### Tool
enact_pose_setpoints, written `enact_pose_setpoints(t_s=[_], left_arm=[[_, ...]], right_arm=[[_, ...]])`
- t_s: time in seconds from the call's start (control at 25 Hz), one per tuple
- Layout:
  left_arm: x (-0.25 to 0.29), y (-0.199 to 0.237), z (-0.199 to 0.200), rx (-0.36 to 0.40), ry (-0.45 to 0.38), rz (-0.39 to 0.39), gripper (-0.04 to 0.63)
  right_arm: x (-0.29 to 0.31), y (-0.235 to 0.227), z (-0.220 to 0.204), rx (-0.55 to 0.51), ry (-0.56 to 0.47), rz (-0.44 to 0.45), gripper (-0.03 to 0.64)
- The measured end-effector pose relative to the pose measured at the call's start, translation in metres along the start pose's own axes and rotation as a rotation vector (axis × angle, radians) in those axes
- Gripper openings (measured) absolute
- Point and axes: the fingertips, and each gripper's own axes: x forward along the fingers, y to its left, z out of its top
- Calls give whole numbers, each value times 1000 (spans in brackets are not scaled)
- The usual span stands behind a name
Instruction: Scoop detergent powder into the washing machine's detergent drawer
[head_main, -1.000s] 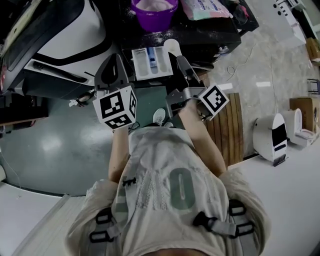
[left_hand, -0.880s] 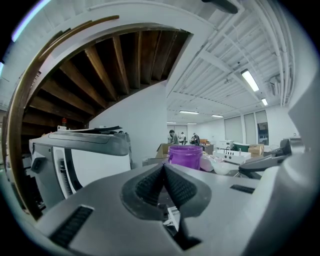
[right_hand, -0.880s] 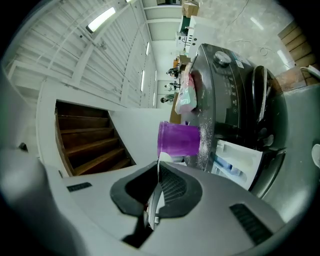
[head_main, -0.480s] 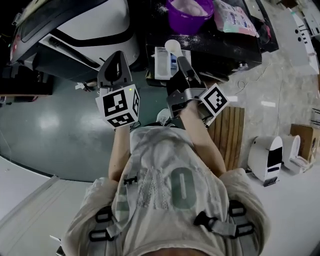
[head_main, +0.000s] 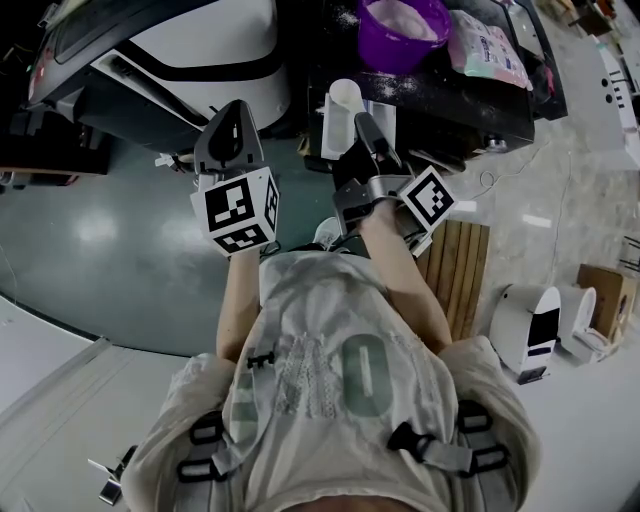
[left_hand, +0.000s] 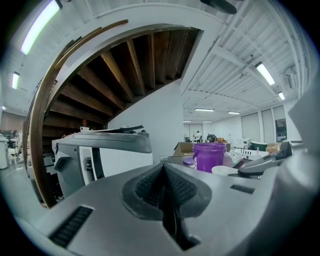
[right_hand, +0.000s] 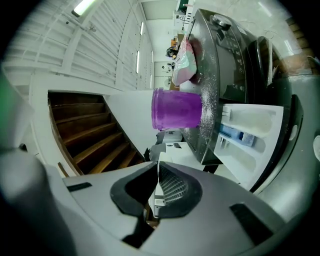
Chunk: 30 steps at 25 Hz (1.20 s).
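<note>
Scoop held over the open drawer by the right gripper.

The scoop (head_main: 345, 95) is clamped by its handle in the right gripper (head_main: 364, 122), whose jaws are closed on it. Its white bowl is seen over the drawer (head_main: 330, 135), which is pulled out of the washer (head_main: 450, 95); the bowl's contents cannot be made out. The left gripper (head_main: 235, 110) is held to the left of the drawer, its jaws pressed together with nothing between them. Behind the drawer, a purple tub (head_main: 380, 50) is stood on the washer top amid scattered powder, with a bag (head_main: 487, 45) just beside it, farther right.
</note>
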Motion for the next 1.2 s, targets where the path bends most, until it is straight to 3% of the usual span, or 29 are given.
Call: enact_pose_setpoints(t_s=[0.28, 0.56, 0.84, 1.2], left_arm=[[4, -1, -8, -8, 17, -8, 21], [3, 1, -17, -9, 37, -4, 20], [6, 6, -23, -16, 50, 12, 21], [8, 10, -27, -24, 59, 17, 20]], right_arm=[[-2, -23, 5, -37, -6, -55, 11], [-6, -58, 3, 24, -12, -142, 11], [-3, -76, -2, 68, -1, -172, 11], [-4, -86, 1, 21, -8, -214, 11]])
